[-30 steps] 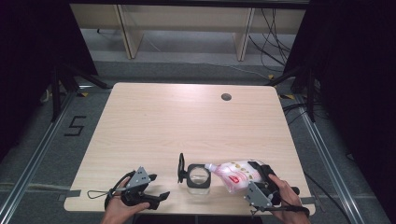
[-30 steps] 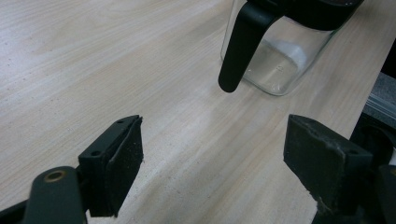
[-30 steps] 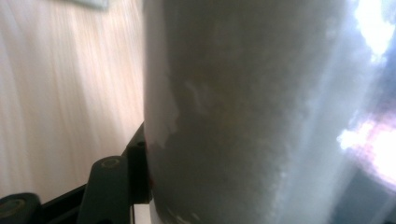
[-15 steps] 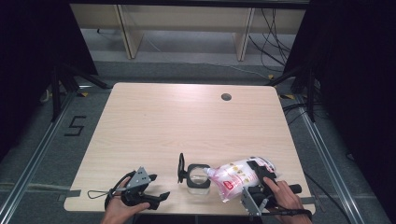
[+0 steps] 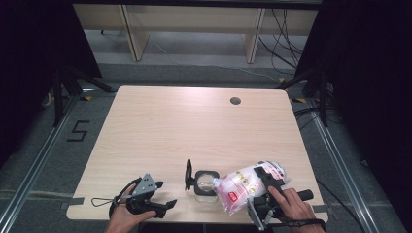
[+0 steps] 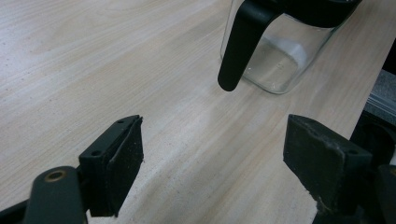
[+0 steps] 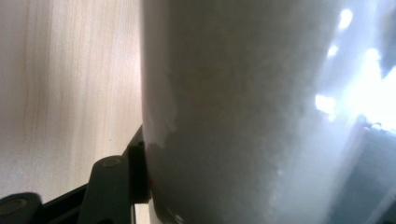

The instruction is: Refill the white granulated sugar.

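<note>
A clear glass jar (image 5: 204,186) stands near the table's front edge, its black hinged lid (image 5: 188,174) flipped up on its left side. My right gripper (image 5: 261,192) is shut on a plastic bag of white powder (image 5: 241,188) with red print. The bag is tilted left, and its end reaches over the jar's mouth. In the right gripper view the bag (image 7: 243,112) presses against one of the black pads (image 7: 136,173). My left gripper (image 5: 165,194) rests open at the front left. In its own view its jaws (image 6: 212,158) stand wide apart, short of the jar (image 6: 275,56) and its lid (image 6: 238,46).
The wooden table (image 5: 194,126) has a round cable hole (image 5: 235,101) at the back right. Wooden shelf legs and loose cables lie on the floor beyond it. A floor mark reading 5 (image 5: 77,130) sits to the left.
The right gripper has lifted the bag off the table and tipped it left, so its end has come over the jar's mouth. The left gripper has stayed put.
</note>
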The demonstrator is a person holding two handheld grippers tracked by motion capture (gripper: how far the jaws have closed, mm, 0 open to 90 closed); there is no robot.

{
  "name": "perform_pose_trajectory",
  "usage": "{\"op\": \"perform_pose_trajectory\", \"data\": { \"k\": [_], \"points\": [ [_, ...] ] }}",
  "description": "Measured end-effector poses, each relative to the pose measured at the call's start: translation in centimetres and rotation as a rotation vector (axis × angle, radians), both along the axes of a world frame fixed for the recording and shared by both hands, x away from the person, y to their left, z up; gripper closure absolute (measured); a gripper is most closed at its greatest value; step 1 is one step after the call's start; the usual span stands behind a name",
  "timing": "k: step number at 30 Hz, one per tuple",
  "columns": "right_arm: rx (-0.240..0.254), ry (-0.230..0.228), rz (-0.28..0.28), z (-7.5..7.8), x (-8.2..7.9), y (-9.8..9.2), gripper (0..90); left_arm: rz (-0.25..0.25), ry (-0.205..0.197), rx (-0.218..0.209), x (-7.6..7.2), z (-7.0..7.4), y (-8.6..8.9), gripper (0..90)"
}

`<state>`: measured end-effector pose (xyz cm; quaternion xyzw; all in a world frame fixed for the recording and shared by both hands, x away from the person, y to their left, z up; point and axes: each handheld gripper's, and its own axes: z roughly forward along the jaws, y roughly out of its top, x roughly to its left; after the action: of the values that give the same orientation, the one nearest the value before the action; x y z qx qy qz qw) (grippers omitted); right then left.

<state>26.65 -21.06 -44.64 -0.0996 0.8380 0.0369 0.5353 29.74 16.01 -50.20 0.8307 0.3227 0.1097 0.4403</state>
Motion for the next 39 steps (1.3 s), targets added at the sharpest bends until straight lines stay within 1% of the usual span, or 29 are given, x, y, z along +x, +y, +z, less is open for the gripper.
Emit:
{"op": "perform_pose_trajectory", "data": {
  "k": [1, 2, 4, 5, 6, 8, 11, 12, 13, 14, 17, 18, 19, 20, 21, 22, 23, 24, 25, 27, 28, 29, 30, 31, 33, 35, 36, 37, 39],
  "points": [
    [-0.032, -0.004, 0.01, 0.2, 0.0, 0.1, 42.7, 0.004, 0.003, -0.004, 0.0, 0.0, 0.0, 19.6],
    [0.001, -0.008, 0.002, 0.0, 0.0, 0.1, 42.7, 0.02, 0.011, -0.027, -0.1, -0.1, -0.2, 19.6],
    [-0.026, -0.011, -0.008, 0.2, -0.1, 0.3, 42.7, 0.016, 0.01, -0.022, -0.1, -0.1, -0.2, 19.6],
    [-0.037, -0.023, 0.001, 0.3, -0.1, 0.3, 42.7, 0.014, 0.007, -0.022, -0.1, -0.1, -0.2, 19.5],
    [-0.053, -0.013, -0.009, 0.3, -0.1, 0.4, 42.8, 0.006, -0.001, -0.018, 0.0, 0.0, -0.1, 19.6],
    [-0.062, -0.027, 0.004, 0.4, -0.1, 0.5, 42.8, 0.003, -0.002, -0.014, 0.0, -0.1, -0.1, 19.6],
    [-0.085, -0.021, -0.001, 0.6, -0.2, 0.7, 42.8, 0.007, 0.0, -0.018, 0.0, -0.1, -0.1, 19.6],
    [-0.076, -0.033, 0.009, 0.5, -0.1, 0.7, 42.8, 0.005, 0.0, -0.018, 0.0, -0.1, -0.2, 19.6],
    [-0.089, -0.029, -0.007, 0.6, -0.2, 0.8, 42.8, 0.006, 0.002, -0.026, -0.1, -0.1, -0.2, 19.6],
    [-0.064, -0.033, -0.008, 0.5, -0.2, 0.7, 42.8, 0.006, 0.003, -0.025, -0.1, -0.1, -0.2, 19.5],
    [-0.082, -0.028, -0.005, 0.6, -0.2, 0.7, 42.9, 0.008, 0.001, -0.019, 0.0, -0.1, -0.2, 19.6],
    [-0.111, -0.035, 0.007, 0.7, -0.2, 0.8, 42.9, 0.007, 0.003, -0.024, 0.0, -0.1, -0.2, 19.6],
    [-0.129, -0.033, 0.003, 0.8, -0.2, 0.8, 42.9, 0.007, 0.003, -0.025, 0.0, -0.1, -0.2, 19.6],
    [-0.123, -0.035, 0.002, 0.8, -0.2, 0.8, 42.9, 0.003, 0.003, -0.015, 0.0, -0.1, -0.1, 19.6],
    [-0.11, -0.037, -0.005, 0.7, -0.2, 0.8, 42.9, 0.008, 0.001, -0.019, 0.0, -0.1, -0.2, 19.6],
    [-0.104, -0.047, 0.005, 0.7, -0.2, 0.7, 42.9, 0.011, 0.002, -0.027, -0.1, -0.1, -0.2, 19.6],
    [-0.128, -0.053, 0.012, 0.7, -0.2, 0.8, 42.9, 0.009, 0.001, -0.026, -0.1, -0.1, -0.3, 19.6],
    [-0.139, -0.048, -0.003, 0.8, -0.3, 0.8, 43.0, 0.006, 0.0, -0.02, -0.1, -0.1, -0.2, 19.6],
    [-0.122, -0.071, 0.01, 0.6, -0.4, 0.7, 43.0, 0.009, 0.0, -0.025, -0.1, -0.1, -0.2, 19.6],
    [-0.127, -0.072, 0.022, 0.8, -0.3, 0.8, 43.0, 0.01, 0.001, -0.026, -0.1, -0.1, -0.3, 19.6],
    [-0.124, -0.058, -0.002, 0.8, -0.5, 0.8, 43.0, 0.005, 0.0, -0.017, -0.1, -0.1, -0.2, 19.6],
    [-0.157, -0.06, 0.008, 1.1, -0.5, 1.0, 43.0, 0.005, 0.0, -0.018, -0.1, -0.1, -0.2, 19.6],
    [-0.147, -0.069, 0.017, 1.0, -0.4, 0.9, 43.0, 0.007, 0.003, -0.025, -0.1, -0.1, -0.2, 19.5],
    [-0.155, -0.068, 0.025, 1.1, -0.4, 0.9, 43.0, 0.011, 0.001, -0.027, 0.0, -0.1, -0.2, 19.6],
    [-0.14, -0.072, 0.015, 1.1, -0.5, 0.9, 43.0, 0.006, 0.0, -0.018, -0.1, -0.1, -0.2, 19.6],
    [-0.153, -0.074, 0.023, 1.3, -0.4, 0.8, 43.0, 0.004, 0.003, -0.017, 0.0, -0.1, -0.2, 19.6],
    [-0.143, -0.085, 0.028, 1.2, -0.4, 0.8, 43.0, 0.007, -0.001, -0.019, 0.0, -0.1, -0.2, 19.6],
    [-0.138, -0.08, 0.02, 1.2, -0.5, 0.8, 43.0, 0.007, 0.0, -0.019, 0.0, -0.1, -0.2, 19.6],
    [-0.156, -0.073, 0.016, 1.3, -0.5, 0.9, 43.1, 0.009, 0.004, -0.019, -0.1, -0.1, -0.2, 19.6]
  ]
}}
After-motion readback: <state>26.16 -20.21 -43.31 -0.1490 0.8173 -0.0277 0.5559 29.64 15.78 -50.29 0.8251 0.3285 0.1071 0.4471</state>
